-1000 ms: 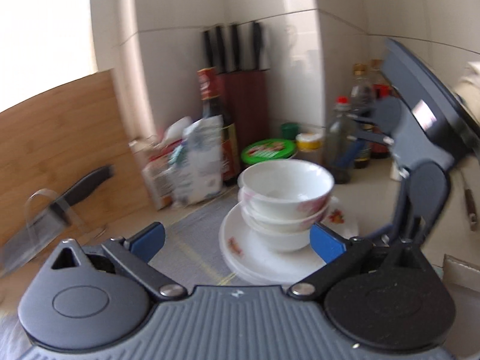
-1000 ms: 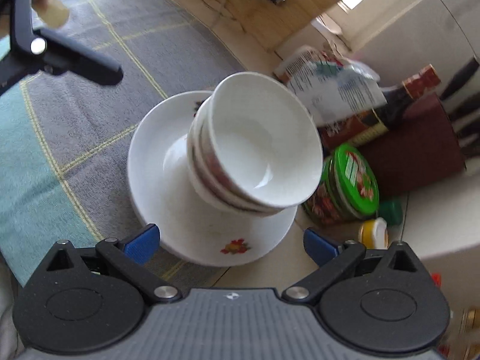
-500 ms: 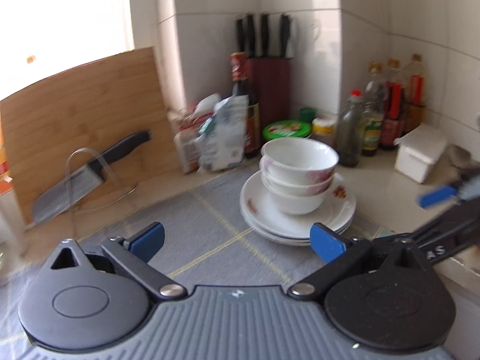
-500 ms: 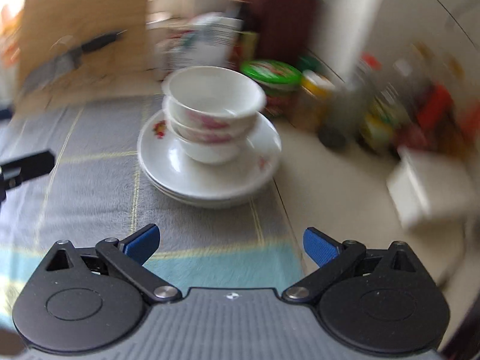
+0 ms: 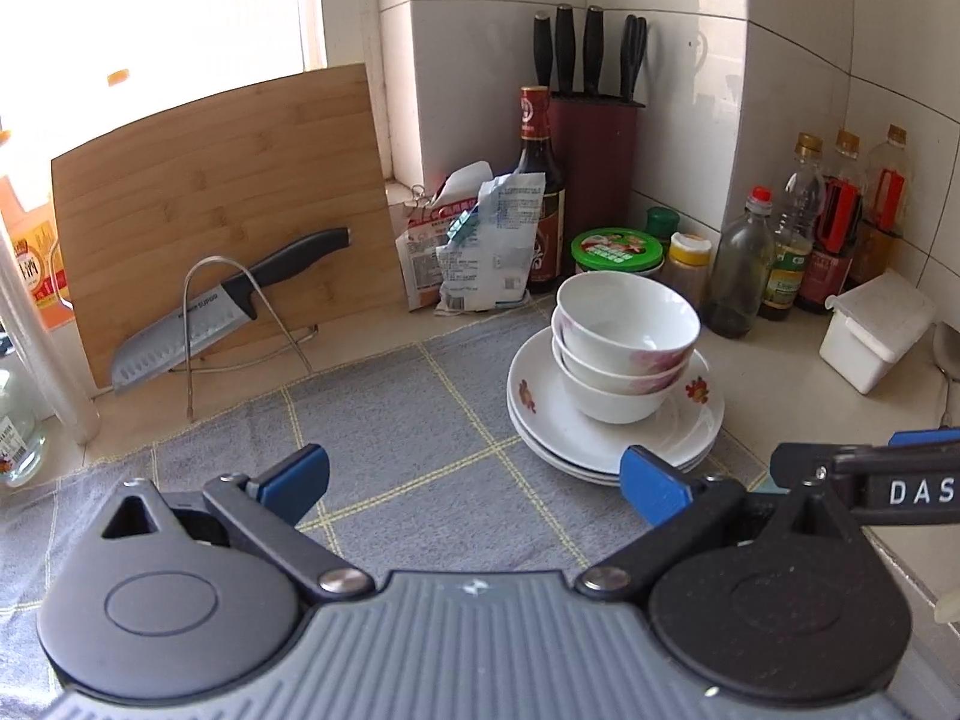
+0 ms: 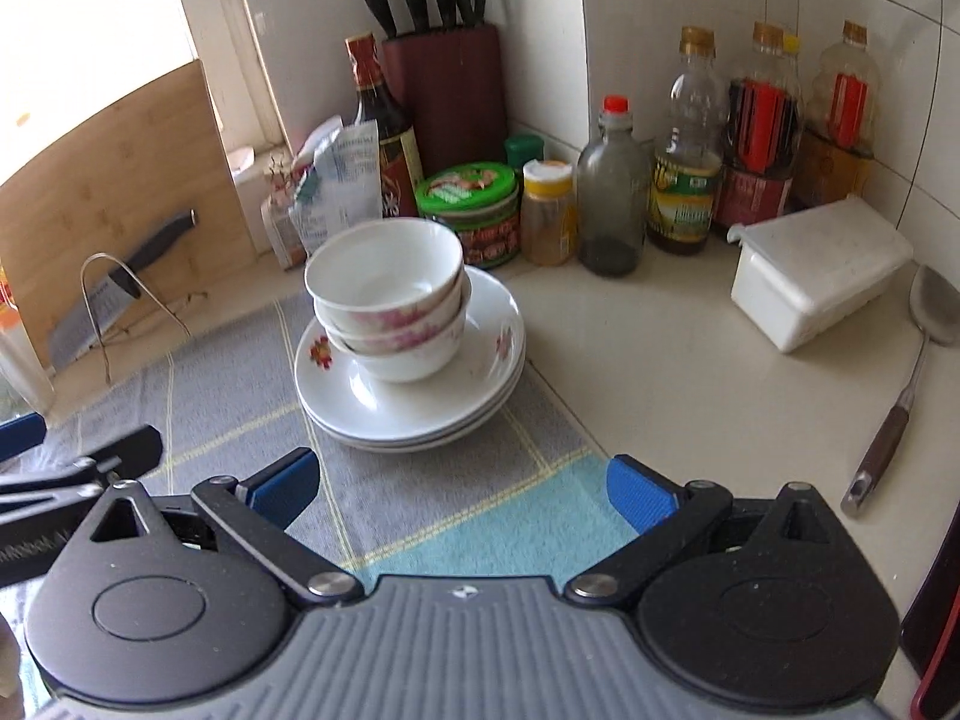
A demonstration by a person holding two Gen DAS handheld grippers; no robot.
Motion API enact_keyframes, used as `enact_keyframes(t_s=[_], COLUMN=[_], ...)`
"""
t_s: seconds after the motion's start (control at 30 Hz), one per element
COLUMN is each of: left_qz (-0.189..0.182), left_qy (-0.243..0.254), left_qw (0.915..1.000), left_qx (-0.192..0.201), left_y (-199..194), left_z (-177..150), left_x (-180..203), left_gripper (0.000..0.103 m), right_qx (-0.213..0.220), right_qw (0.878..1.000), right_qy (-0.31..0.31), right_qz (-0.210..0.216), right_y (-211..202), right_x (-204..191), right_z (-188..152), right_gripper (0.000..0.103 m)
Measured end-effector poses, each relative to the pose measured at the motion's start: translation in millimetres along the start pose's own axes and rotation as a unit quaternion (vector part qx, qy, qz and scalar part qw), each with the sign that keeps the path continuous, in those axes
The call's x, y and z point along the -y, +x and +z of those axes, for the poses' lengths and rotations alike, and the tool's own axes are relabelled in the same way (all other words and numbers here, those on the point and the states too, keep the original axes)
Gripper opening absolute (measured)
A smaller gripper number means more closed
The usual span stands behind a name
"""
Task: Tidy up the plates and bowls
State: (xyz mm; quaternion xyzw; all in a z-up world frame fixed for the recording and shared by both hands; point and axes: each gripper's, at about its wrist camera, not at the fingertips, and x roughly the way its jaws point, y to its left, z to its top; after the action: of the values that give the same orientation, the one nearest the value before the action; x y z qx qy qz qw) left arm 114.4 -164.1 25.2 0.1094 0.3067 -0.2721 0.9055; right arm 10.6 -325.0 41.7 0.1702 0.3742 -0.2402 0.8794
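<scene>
Three nested bowls [image 5: 624, 348] sat on a stack of plates [image 5: 606, 438] at the centre right of the left view, on the grey cloth [image 5: 408, 450] at its edge beside the bare counter [image 6: 690, 372]. Both the left hand-held gripper [image 5: 474, 480] and the right hand-held gripper [image 6: 459, 483] were spread wide and empty, short of the stack.

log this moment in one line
left gripper: open, empty | right gripper: open, empty | bowls: nested on plates | cloth: under stack
</scene>
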Motion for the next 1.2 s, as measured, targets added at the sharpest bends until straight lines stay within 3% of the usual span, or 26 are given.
enact_keyframes(t_s=[1.2], left_qz=[0.006], left_qy=[-0.025], left_qw=[0.9997], left_qx=[-0.003], left_y=[-1.3], left_z=[6.3], left_x=[1.3], left_gripper=[0.102], right_qx=[0.008], right_qw=[1.0], right_qy=[-0.023], right_qz=[-0.007], right_y=[-1.8], right_x=[-3.9], right_z=[10.8], right_gripper=[0.103])
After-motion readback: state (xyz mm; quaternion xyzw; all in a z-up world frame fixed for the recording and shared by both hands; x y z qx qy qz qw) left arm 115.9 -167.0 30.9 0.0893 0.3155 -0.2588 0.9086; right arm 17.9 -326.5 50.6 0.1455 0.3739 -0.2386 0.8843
